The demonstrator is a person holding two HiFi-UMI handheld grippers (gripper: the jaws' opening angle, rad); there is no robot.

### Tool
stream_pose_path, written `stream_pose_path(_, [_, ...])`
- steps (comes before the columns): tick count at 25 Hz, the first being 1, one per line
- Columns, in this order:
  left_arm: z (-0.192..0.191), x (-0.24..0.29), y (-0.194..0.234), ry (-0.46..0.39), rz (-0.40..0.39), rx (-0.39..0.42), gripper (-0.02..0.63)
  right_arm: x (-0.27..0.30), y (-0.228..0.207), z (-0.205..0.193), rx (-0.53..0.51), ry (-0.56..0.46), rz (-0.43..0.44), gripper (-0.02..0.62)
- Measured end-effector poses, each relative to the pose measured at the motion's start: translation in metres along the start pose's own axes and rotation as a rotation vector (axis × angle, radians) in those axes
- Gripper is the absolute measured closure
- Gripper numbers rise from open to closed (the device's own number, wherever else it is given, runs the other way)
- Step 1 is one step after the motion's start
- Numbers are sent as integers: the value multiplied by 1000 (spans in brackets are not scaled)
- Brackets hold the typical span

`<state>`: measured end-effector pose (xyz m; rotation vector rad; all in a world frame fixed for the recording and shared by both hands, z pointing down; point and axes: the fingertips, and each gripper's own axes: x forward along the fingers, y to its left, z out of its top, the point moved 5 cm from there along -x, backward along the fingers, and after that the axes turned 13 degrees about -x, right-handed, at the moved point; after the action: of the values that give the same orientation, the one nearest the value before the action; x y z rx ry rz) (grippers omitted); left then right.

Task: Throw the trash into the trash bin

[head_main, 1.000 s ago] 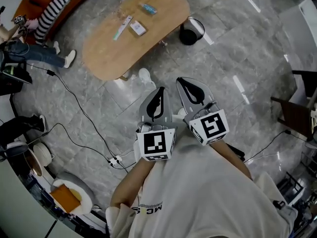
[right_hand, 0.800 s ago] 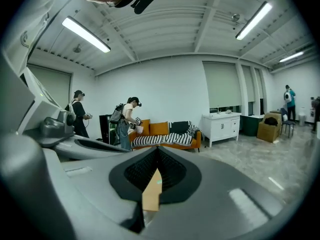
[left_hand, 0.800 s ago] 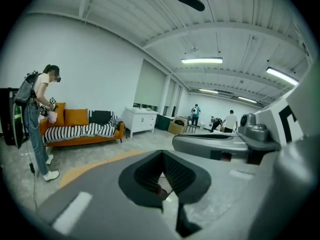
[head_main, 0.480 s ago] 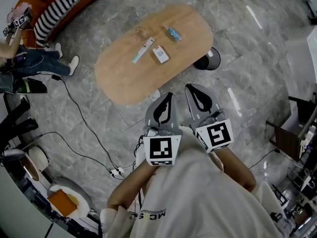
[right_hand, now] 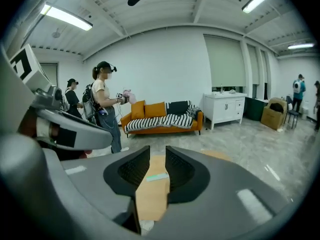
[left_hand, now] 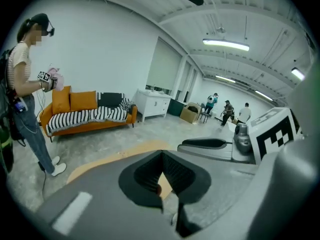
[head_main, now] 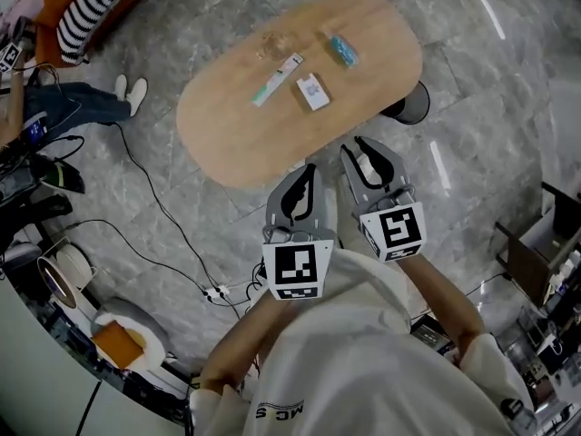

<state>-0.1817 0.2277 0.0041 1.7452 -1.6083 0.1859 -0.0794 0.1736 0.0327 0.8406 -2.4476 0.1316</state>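
Found trash on the oval wooden table [head_main: 227, 125]: a long strip packet [head_main: 278, 78], a small white packet [head_main: 312, 91], a blue wrapper [head_main: 342, 50] and a clear scrap [head_main: 270, 44] too faint to make out. Noted the strip packet lying diagonally, lower left to upper right in the head view. Located the black trash bin [head_main: 416, 109] on the grey marbled floor [head_main: 490, 89] at the table's right end, partly hidden under the tabletop. Recorded a striped orange sofa [right_hand: 162, 121] by the wall. Found the left gripper [head_main: 310, 169] closed tip to tip and empty. Found the right gripper [head_main: 366, 148] just opening to a narrow gap with nothing between. Placed both at the table's near edge.
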Motion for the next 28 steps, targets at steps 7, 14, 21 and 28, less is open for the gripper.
stream_pose_path(7, [-24,45,25,32,38,33,606,52,-9,-37,76,60,36,417])
stream_pose_path(14, [-50,73,56,53,62,13,606,101,-3,-73,10,96,29,382])
stream_pose_path(21, [-91,114,80,111,107,30,606,154,-3,-139,40,138,23,357])
stream_pose_path(28, [-137,152,100,187,169,33,606,191,-11,-195,34,172,-12,267])
